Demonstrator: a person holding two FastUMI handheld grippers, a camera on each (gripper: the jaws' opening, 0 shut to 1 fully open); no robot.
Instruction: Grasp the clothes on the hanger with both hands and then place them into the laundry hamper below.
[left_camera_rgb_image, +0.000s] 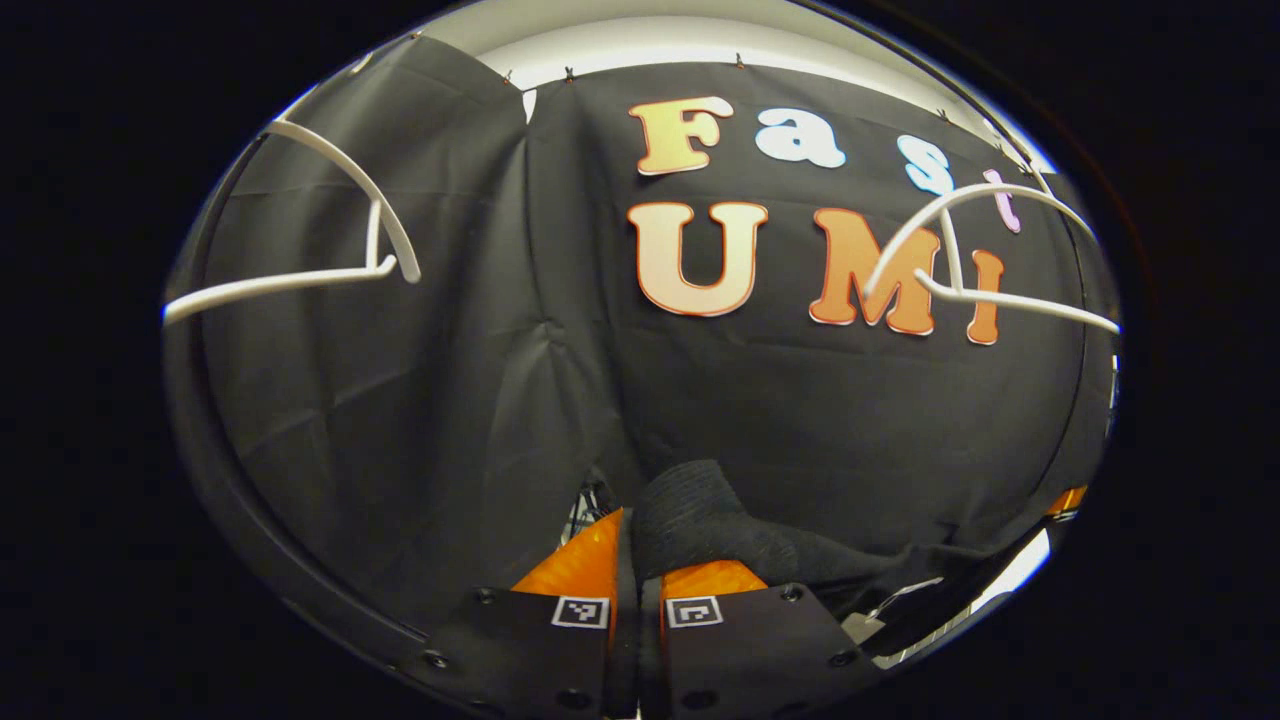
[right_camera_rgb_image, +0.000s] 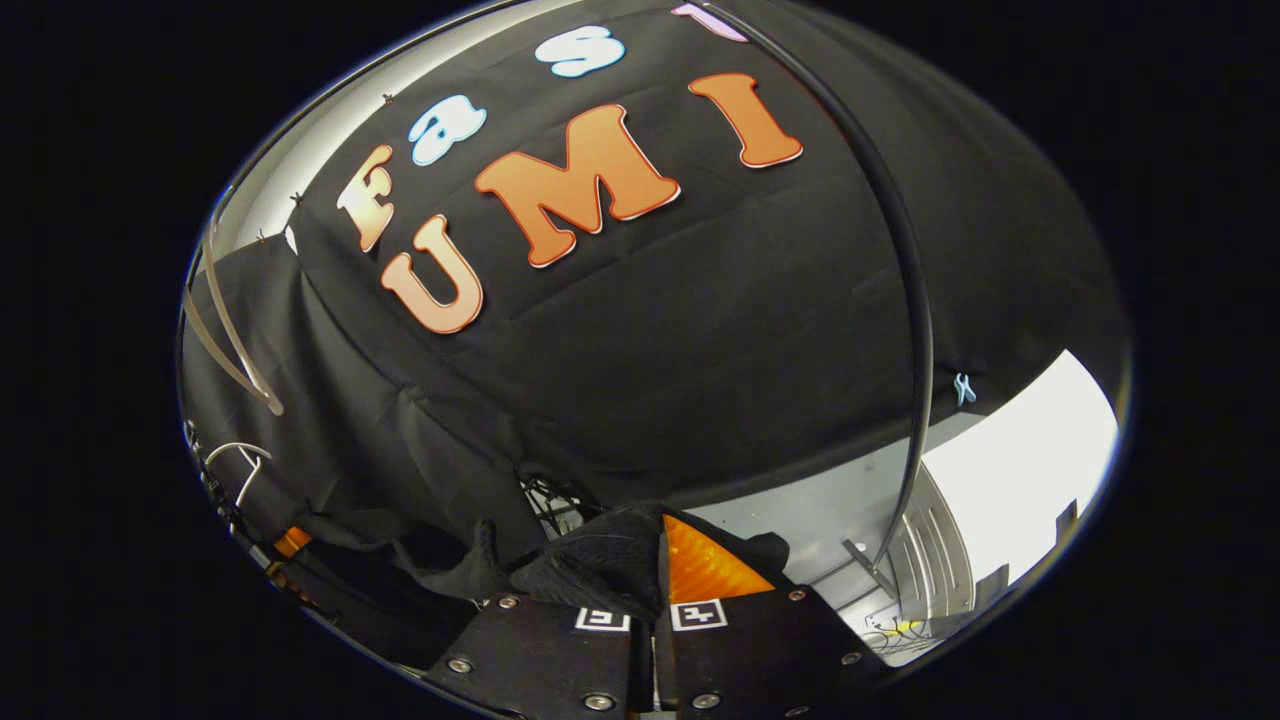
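Observation:
A dark knitted garment (left_camera_rgb_image: 700, 515) bunches over the fingertips of my left gripper (left_camera_rgb_image: 637, 535), which is shut on a fold of it; the cloth trails off to the right (left_camera_rgb_image: 830, 570). In the right gripper view the same dark garment (right_camera_rgb_image: 590, 565) drapes over one finger and runs left, and my right gripper (right_camera_rgb_image: 655, 550) is shut on it. Two bare white hangers (left_camera_rgb_image: 330, 240) (left_camera_rgb_image: 985, 275) hang at the upper left and upper right of the left gripper view. A pale ribbed container (right_camera_rgb_image: 935, 570), possibly the hamper, sits low on the right.
A thin black curved rail (right_camera_rgb_image: 915, 300) runs down the right side of the right gripper view. A white hanger (right_camera_rgb_image: 235, 340) and a wire hanger (right_camera_rgb_image: 240, 462) show at its left edge. The pale floor (right_camera_rgb_image: 1020, 470) lies beyond the cloth wall's hem.

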